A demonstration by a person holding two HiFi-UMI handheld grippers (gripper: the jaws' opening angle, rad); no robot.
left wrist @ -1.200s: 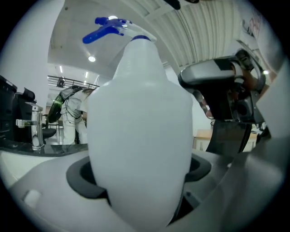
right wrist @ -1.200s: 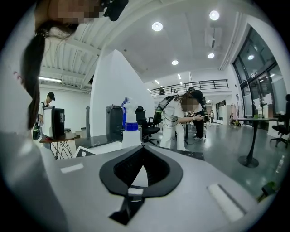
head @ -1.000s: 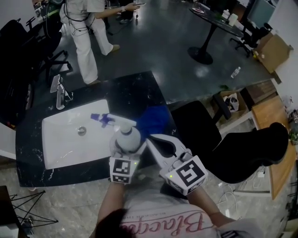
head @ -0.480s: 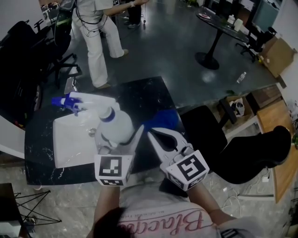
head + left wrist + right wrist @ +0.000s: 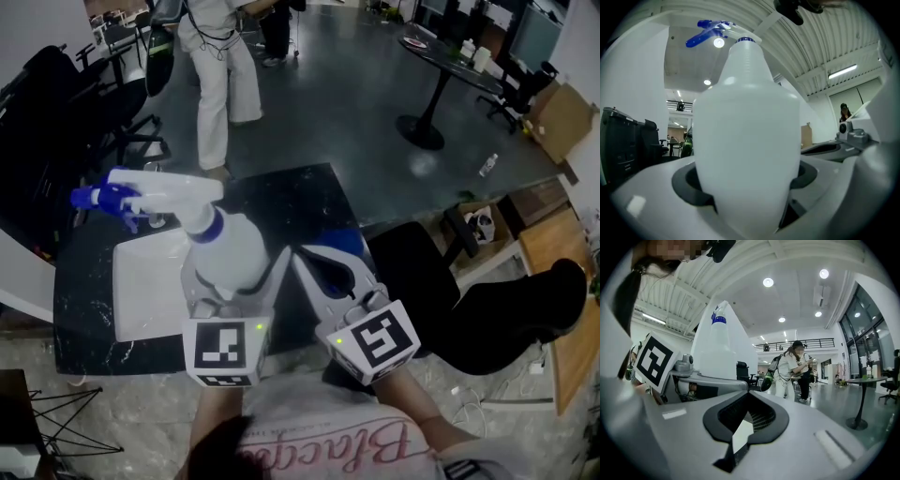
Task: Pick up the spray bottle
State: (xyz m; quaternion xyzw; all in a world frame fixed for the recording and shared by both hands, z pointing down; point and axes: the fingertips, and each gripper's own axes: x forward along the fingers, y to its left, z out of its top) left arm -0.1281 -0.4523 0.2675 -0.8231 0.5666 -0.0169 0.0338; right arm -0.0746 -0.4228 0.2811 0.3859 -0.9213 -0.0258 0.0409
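Note:
A white spray bottle with a blue nozzle stands upright, held up above the counter. My left gripper is shut on its body, one jaw on each side. In the left gripper view the bottle fills the middle, and the left gripper's dark pads press on its lower part. My right gripper hovers just right of the bottle with its jaws together and nothing between them. In the right gripper view the right gripper's pads meet, with the bottle at the left.
Below lies a black marble counter with a white sink and a blue cloth. A black chair stands on the right. A person in white stands beyond the counter, with office chairs at the left.
The left gripper has risen with the spray bottle, which now looks larger and higher over the sink. The right gripper has come up a little beside it.

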